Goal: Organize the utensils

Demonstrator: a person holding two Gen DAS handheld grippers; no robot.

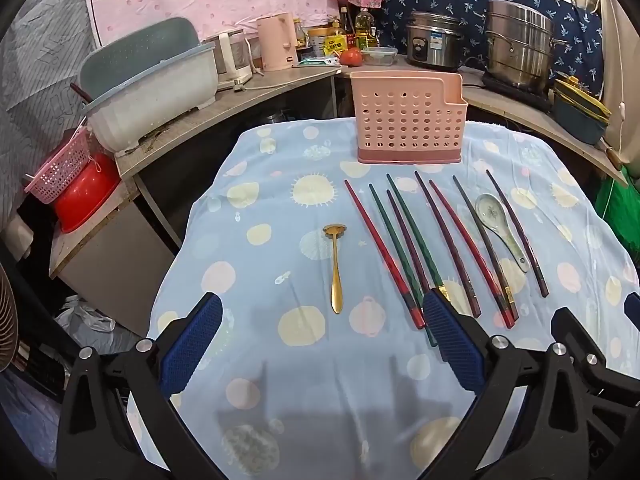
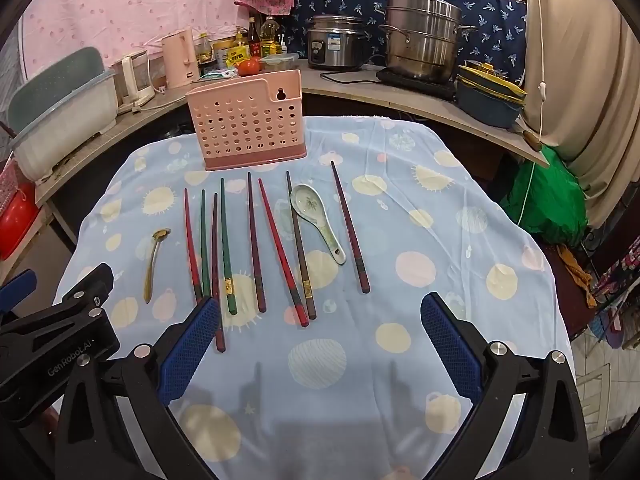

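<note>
The chopsticks (image 2: 256, 244) lie close together, some touching, so a pinch could catch two at once or roll one aside — thin sticks on loose cloth slip easily. The pink holder (image 2: 246, 120) at the tabletop's (image 2: 440, 320) far edge looks empty. Left gripper (image 1: 320, 344) and right gripper (image 2: 320, 344) hang released, holding nothing.

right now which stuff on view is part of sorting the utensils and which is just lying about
Job:
pink holder
chopsticks
gold spoon
ceramic spoon

Lying about:
pink kettle
rice cooker
steel steamer pot
tomato
red basin
</note>
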